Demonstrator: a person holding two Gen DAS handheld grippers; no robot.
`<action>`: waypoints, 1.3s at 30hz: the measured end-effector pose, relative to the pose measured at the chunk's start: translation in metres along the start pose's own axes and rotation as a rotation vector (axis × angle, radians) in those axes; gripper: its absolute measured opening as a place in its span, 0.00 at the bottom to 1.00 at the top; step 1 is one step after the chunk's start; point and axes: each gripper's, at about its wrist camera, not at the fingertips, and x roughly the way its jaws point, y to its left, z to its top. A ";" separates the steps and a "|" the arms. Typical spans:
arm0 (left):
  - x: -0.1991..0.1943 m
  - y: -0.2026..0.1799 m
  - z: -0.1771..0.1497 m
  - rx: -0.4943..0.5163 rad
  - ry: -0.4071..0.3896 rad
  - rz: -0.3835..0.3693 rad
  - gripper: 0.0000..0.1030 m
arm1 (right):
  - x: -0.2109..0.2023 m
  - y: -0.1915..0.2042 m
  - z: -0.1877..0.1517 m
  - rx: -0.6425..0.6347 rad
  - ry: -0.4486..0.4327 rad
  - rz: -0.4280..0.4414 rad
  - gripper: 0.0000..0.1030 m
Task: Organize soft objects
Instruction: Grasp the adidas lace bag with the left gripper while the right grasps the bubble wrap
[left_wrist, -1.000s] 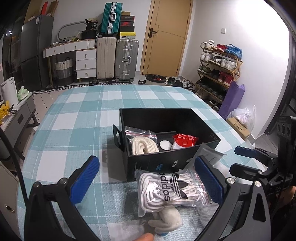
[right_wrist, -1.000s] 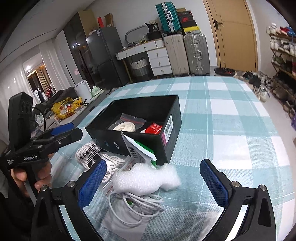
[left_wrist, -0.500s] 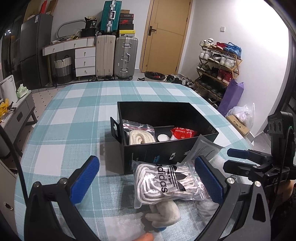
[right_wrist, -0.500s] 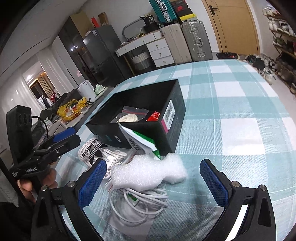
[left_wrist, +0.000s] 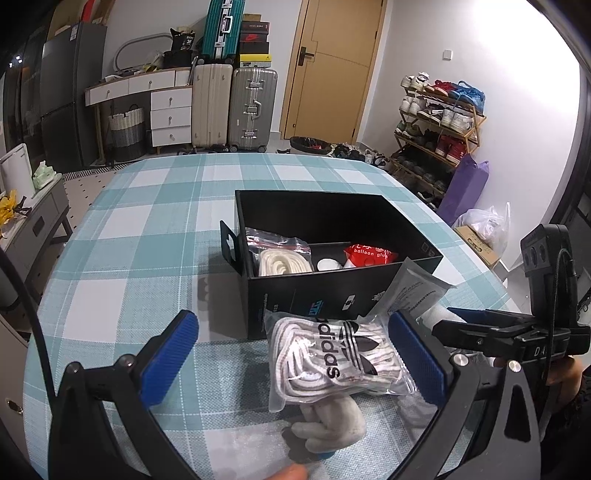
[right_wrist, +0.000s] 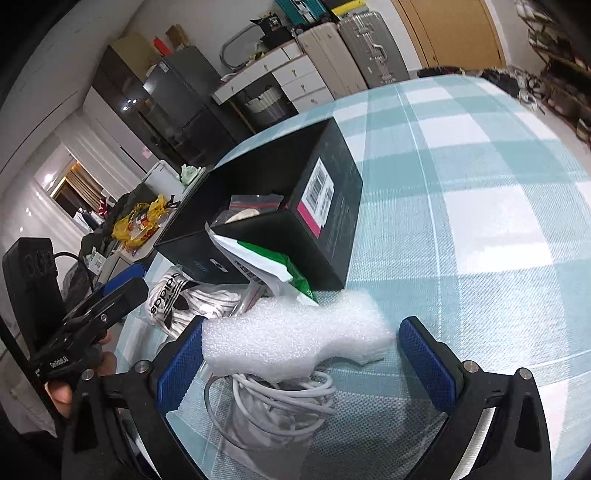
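Observation:
A black box (left_wrist: 332, 295) on the checked tablecloth holds a bagged cream rope (left_wrist: 282, 260), a white roll and a red balloon packet (left_wrist: 369, 254). In front of it lies a clear adidas bag of white laces (left_wrist: 332, 363), over a grey soft toy (left_wrist: 332, 424). My left gripper (left_wrist: 295, 363) is open around the bag without touching it. In the right wrist view, a white foam piece (right_wrist: 295, 338) lies on a coiled white cable (right_wrist: 273, 398). My right gripper (right_wrist: 310, 363) is open, its left pad at the foam's edge. A white-and-green pouch (right_wrist: 266, 264) leans on the box (right_wrist: 295, 206).
The table (left_wrist: 129, 258) has bare cloth to the left of the box and beyond it. The right gripper (left_wrist: 517, 328) shows at the right edge of the left wrist view. Suitcases, drawers and a shoe rack stand by the far walls.
My right gripper has come down and forward, so the foam now lies between its fingers. My left gripper has shifted slightly, with the laces bag still in front of it.

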 end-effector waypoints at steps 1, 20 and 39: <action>0.000 0.000 0.000 -0.002 0.000 -0.001 1.00 | 0.000 0.000 0.000 -0.005 -0.002 0.001 0.99; 0.009 -0.009 -0.009 0.025 0.051 -0.015 1.00 | -0.038 0.021 -0.001 -0.098 -0.126 0.033 0.89; 0.025 -0.040 -0.019 0.179 0.104 0.050 0.93 | -0.041 0.024 -0.002 -0.105 -0.135 0.037 0.89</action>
